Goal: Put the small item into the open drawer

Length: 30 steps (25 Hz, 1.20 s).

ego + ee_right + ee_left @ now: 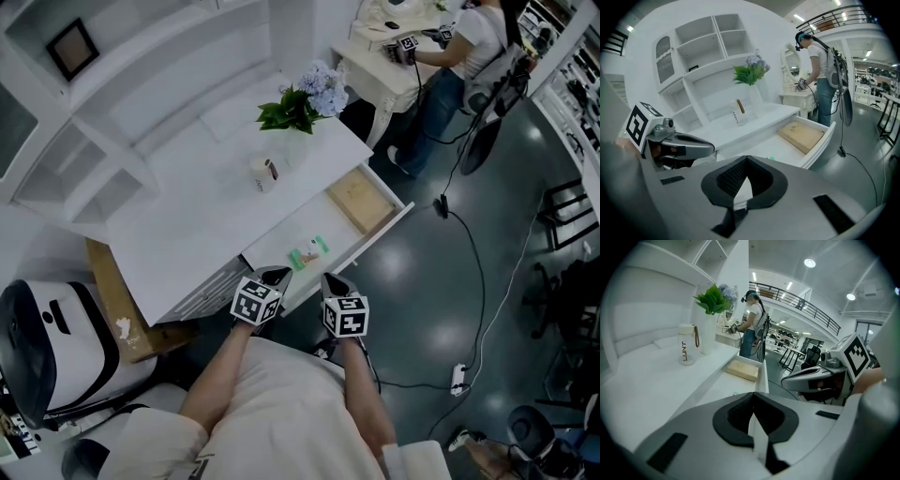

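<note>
Plainly, the small item (307, 251), a green-and-white packet, already lies on the floor of the open drawer (375, 234). It sits in the drawer's left half, close behind the front wall and well apart from the wooden slab (361, 200) that fills the drawer's right end.

Both grippers hang just outside the drawer's front wall, on the person's side. The left gripper (277, 274) is at the drawer's left end and the right gripper (332, 279) is beside it. The left fingers (733, 416) are pressed together at their tips with nothing between them. The right fingers (731, 180) likewise meet at the tips and hold nothing.

From either gripper the packet lies forward, just over the drawer's front wall and between the lines the two point along. The left one looks slightly nearer, though the difference is small.

The packet lies flat with its long axis along the drawer's length, roughly parallel to the front wall. Its greener end points toward the drawer's left end and its paler end toward the slab. That puts its long side across the reach of either gripper.

By my reading the placement is done, and any further move would more likely concern the drawer than the packet.
</note>
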Each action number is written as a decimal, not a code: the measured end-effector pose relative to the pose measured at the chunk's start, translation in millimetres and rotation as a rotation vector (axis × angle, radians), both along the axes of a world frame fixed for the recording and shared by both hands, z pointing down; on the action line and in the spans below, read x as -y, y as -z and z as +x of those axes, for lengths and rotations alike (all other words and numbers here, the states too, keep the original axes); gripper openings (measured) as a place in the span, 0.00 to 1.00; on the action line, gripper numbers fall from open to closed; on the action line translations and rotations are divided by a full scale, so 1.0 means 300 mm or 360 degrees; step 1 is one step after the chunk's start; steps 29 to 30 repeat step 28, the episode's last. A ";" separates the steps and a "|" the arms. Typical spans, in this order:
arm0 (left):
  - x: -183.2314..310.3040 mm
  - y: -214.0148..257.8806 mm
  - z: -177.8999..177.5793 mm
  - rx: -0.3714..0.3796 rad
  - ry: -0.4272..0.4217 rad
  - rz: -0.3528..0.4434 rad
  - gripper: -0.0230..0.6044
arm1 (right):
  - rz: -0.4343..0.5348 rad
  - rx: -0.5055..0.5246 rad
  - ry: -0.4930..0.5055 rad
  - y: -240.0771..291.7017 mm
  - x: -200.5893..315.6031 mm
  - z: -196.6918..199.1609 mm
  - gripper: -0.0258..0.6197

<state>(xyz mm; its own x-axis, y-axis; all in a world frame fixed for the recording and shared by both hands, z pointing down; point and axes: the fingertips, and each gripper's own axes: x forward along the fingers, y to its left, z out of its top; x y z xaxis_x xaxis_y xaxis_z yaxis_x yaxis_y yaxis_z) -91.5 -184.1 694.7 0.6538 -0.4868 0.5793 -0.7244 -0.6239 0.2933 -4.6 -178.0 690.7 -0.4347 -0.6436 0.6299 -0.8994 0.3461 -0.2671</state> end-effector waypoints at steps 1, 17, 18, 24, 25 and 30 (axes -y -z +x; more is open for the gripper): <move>-0.004 -0.005 0.000 0.0008 -0.0004 -0.0004 0.06 | -0.0002 -0.0004 -0.0002 -0.001 -0.002 0.003 0.07; -0.040 -0.043 -0.003 0.0075 -0.0014 -0.0022 0.07 | -0.0019 0.0023 -0.0002 -0.021 -0.029 0.016 0.07; -0.040 -0.043 -0.002 0.0075 -0.0014 -0.0023 0.07 | -0.0020 0.0021 0.0000 -0.022 -0.029 0.017 0.07; -0.028 -0.046 0.003 0.0088 -0.0019 -0.0021 0.07 | -0.0018 0.0010 0.0015 -0.023 -0.017 0.017 0.07; -0.027 -0.048 0.004 0.0088 -0.0019 -0.0021 0.07 | -0.0019 0.0009 0.0019 -0.025 -0.017 0.017 0.07; -0.024 -0.053 0.002 0.0091 -0.0019 -0.0023 0.07 | -0.0021 0.0006 0.0031 -0.029 -0.014 0.012 0.07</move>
